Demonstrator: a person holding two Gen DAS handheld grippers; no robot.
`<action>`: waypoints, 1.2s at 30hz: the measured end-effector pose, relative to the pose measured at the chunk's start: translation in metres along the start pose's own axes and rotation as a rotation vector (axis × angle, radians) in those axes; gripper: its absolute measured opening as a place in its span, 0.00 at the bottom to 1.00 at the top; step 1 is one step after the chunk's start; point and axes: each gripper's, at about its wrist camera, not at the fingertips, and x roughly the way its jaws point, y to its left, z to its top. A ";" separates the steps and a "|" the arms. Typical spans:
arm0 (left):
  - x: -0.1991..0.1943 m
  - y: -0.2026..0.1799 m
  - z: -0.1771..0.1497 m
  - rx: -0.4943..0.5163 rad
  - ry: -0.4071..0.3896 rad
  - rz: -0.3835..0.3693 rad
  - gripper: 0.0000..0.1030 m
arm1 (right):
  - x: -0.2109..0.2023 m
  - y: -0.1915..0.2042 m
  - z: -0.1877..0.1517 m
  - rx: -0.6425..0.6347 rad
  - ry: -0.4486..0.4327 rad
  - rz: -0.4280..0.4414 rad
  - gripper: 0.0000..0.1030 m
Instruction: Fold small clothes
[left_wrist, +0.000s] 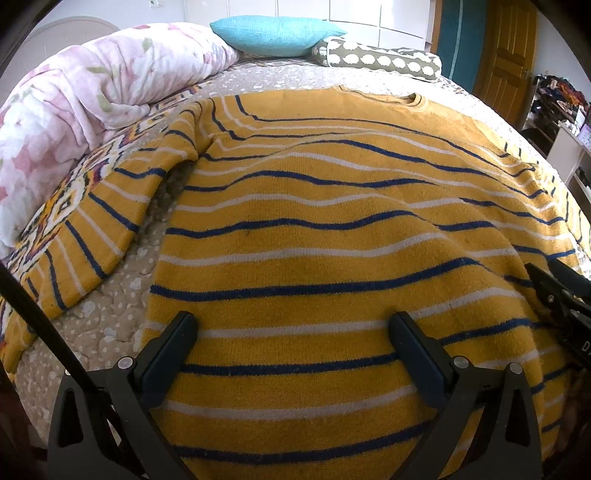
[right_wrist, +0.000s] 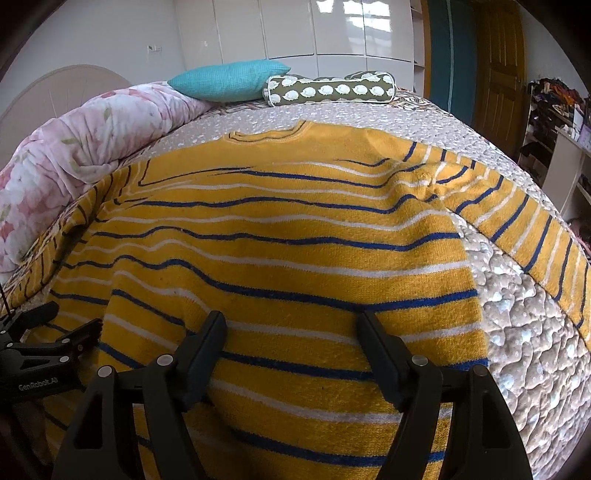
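A yellow sweater with blue and white stripes (left_wrist: 314, 229) lies spread flat on the bed, collar at the far end; it also shows in the right wrist view (right_wrist: 280, 251). Its left sleeve (left_wrist: 103, 221) lies out to the left, its right sleeve (right_wrist: 524, 229) out to the right. My left gripper (left_wrist: 293, 325) is open and empty, just above the sweater's lower body. My right gripper (right_wrist: 291, 325) is open and empty over the lower body, near its right edge. Each gripper shows at the edge of the other's view: the right one (left_wrist: 557, 299), the left one (right_wrist: 55, 325).
The bed has a beige quilted cover (right_wrist: 517, 332). A rolled pink floral duvet (left_wrist: 81, 110) lies along the left. A teal pillow (left_wrist: 277, 33) and a grey patterned bolster (left_wrist: 384, 59) sit at the far end. Shelves and a wooden door (right_wrist: 498, 74) are at right.
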 end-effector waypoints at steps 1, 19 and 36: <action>-0.004 0.004 0.001 -0.011 0.012 -0.014 0.99 | 0.000 -0.001 0.000 0.004 -0.002 0.005 0.76; -0.065 0.215 -0.052 -0.637 -0.031 -0.159 0.90 | -0.001 -0.005 0.000 0.025 -0.008 0.047 0.80; -0.041 0.322 0.022 -0.740 -0.158 0.120 0.06 | 0.005 0.002 0.001 -0.042 0.016 -0.041 0.80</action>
